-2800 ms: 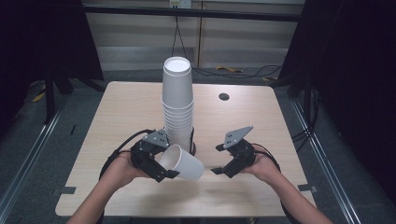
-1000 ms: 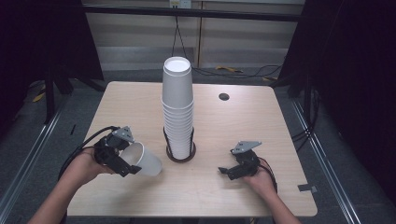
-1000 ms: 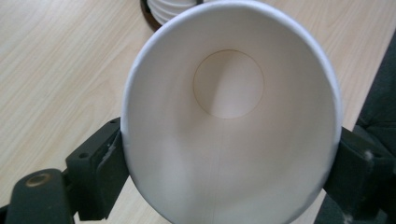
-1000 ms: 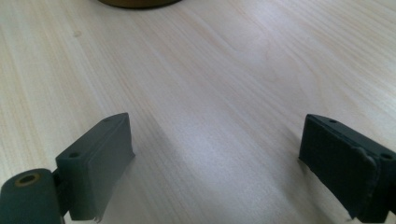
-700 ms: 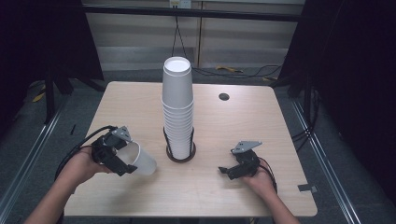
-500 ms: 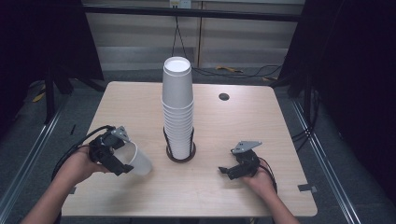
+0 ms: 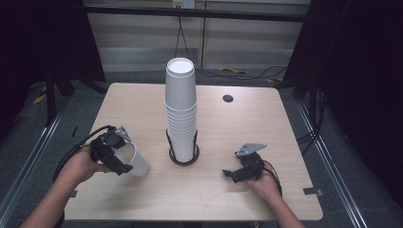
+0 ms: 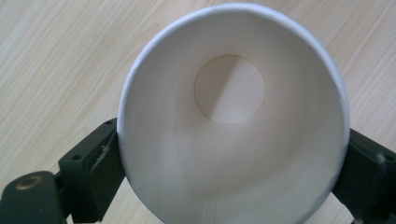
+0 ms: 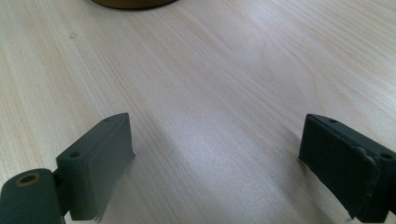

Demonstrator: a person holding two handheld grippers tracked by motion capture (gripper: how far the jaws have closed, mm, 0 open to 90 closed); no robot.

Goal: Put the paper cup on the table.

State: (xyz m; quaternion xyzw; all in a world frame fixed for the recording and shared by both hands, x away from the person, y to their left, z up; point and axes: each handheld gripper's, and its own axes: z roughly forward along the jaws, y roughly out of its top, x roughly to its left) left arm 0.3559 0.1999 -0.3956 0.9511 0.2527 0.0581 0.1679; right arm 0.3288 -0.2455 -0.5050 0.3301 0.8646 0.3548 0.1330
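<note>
one loose paper cup [image 7: 133, 159], one tall cup stack [image 7: 181, 114], one holder ring [image 7: 184, 156], two tongs, one table [image 7: 142, 102].

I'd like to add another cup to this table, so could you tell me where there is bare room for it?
The far corners of the table beside the cup stack are bare, apart from the small dark hole. The near middle, between the left gripper with its paper cup and the right gripper, is free too.
</note>
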